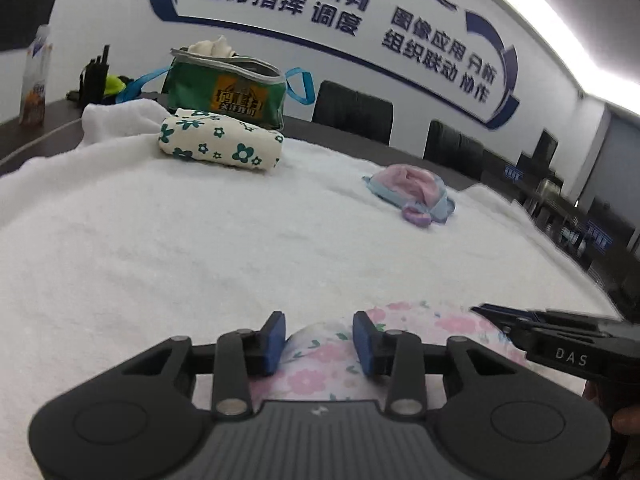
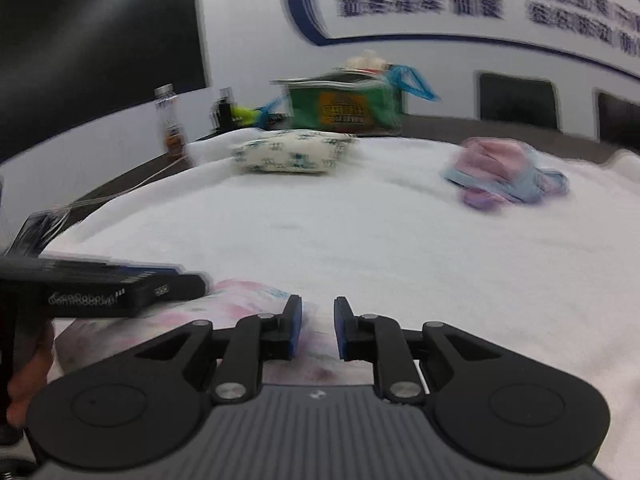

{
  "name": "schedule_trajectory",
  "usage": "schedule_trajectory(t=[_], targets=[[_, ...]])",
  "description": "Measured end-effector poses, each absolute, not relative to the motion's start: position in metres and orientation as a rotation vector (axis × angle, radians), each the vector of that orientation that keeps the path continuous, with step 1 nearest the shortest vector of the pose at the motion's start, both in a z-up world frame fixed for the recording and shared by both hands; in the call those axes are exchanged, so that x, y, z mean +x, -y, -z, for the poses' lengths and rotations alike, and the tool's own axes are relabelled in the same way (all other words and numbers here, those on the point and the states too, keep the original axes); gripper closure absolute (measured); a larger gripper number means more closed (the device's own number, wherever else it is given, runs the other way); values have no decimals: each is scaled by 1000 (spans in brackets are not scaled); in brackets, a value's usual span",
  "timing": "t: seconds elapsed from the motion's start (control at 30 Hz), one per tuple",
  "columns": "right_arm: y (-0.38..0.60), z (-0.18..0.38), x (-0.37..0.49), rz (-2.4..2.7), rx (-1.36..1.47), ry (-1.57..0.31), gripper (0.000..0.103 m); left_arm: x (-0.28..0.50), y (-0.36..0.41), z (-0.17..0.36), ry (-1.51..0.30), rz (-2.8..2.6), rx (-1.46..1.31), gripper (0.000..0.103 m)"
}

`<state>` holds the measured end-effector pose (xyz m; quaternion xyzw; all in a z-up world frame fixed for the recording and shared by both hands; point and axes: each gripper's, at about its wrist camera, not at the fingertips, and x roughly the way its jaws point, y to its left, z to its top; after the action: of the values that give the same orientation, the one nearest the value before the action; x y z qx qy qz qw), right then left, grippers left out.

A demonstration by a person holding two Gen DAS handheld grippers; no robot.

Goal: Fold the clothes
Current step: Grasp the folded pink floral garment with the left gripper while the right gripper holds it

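A pink-flowered white garment [image 1: 320,364] lies on the white blanket [image 1: 160,248] at the near edge. My left gripper [image 1: 319,342] is open, its blue pads either side of a raised fold of the garment. My right gripper [image 2: 318,330] is open over the garment's right end [image 2: 248,300]; that view is blurred. Each gripper shows in the other's view: the right one [image 1: 560,344] at the right, the left one [image 2: 104,292] at the left. A folded green-flowered cloth [image 1: 220,144] and a crumpled pink and blue garment [image 1: 412,192] lie farther back.
A green zip bag [image 1: 228,88] with blue handles stands behind the folded cloth. A bottle [image 2: 170,120] and dark items sit at the table's far left. Black chairs [image 1: 352,110] line the wall behind. The blanket covers most of the table.
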<state>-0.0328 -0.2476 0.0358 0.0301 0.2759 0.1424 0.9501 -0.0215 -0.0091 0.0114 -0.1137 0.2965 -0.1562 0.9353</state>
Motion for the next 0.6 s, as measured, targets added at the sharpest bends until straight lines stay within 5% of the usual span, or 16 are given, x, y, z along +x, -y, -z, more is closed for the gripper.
schedule_trajectory(t=[0.1,0.2,0.37,0.5,0.57,0.6], targets=[[266,-41,-40,-249,108,-530,78,-20,8,-11,-605,328,-245,60],[270,-53,-54,-296,160,-463,42,-19,7,-14,-609,333,-248,60],[268,-54,-54,-393,289,-495,31,-21,1,-17,-591,351,-275,58],[259,-33,-37,-400,348,-599,32,-36,-11,-27,-526,352,-289,51],[260,-23,-32,-425,401,-629,54,-46,-22,-35,-478,347,-311,49],[261,-20,-30,-445,437,-641,75,-51,-27,-38,-455,345,-324,48]])
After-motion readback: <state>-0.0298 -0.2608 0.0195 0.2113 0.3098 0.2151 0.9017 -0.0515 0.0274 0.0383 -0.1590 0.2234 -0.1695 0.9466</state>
